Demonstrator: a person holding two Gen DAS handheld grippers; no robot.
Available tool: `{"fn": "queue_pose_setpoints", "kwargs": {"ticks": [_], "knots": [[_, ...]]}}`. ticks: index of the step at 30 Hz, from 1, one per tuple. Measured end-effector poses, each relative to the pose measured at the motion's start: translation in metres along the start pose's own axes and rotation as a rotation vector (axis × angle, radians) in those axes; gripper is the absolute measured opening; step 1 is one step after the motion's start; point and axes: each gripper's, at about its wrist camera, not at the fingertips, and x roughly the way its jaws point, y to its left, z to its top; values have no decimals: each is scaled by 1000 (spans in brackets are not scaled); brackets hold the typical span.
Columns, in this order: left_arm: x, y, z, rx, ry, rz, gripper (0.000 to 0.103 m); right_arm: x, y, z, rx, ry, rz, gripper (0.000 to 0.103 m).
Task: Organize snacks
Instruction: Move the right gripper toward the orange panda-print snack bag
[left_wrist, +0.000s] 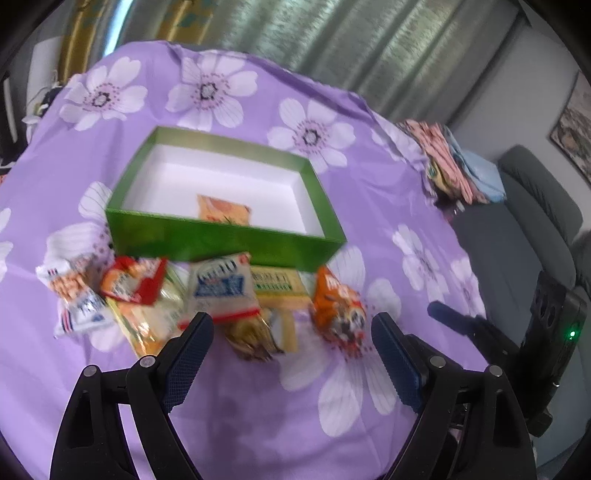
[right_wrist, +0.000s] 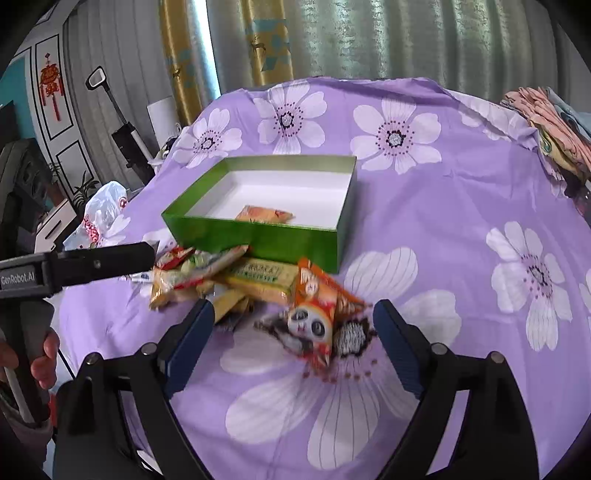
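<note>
Both grippers are spread wide with nothing between the pads, so neither has picked anything up. The left gripper (left_wrist: 291, 332) hangs over the near side of the snack pile, pointed at the white and blue plastic snack packet (left_wrist: 221, 290) and the crinkly gold packet (left_wrist: 251, 339) just under it. The right gripper (right_wrist: 293, 321) is lined up on the orange foil packet with a panda face (right_wrist: 317, 314), which sits at the right end of the pile, roughly between the open jaws but not pinched.

Moving outward, the rest of the pile lies in a row against the near wall of the green cardboard box with a white inside (left_wrist: 221, 236): a red and orange packet (left_wrist: 133, 280), a white packet with a blue and red pattern (left_wrist: 74, 295) at the far left, and a flat yellow-green pack (left_wrist: 277, 284). All of it sits on the purple tablecloth with big white flowers (left_wrist: 369, 184).

Progress-wise, only 1 orange packet (left_wrist: 223, 210) is inside the box so far. I count about 6 still outside, so I'd say it's early days, with the panda one looking like the next candidate.
</note>
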Motion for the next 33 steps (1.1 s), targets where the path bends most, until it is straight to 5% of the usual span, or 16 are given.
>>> {"fn": "queue_pose_setpoints", "kwargs": {"ticks": [33], "knots": [[78, -89, -1, 261, 152, -5, 87, 14, -39, -33, 97, 34, 22, 95]]}}
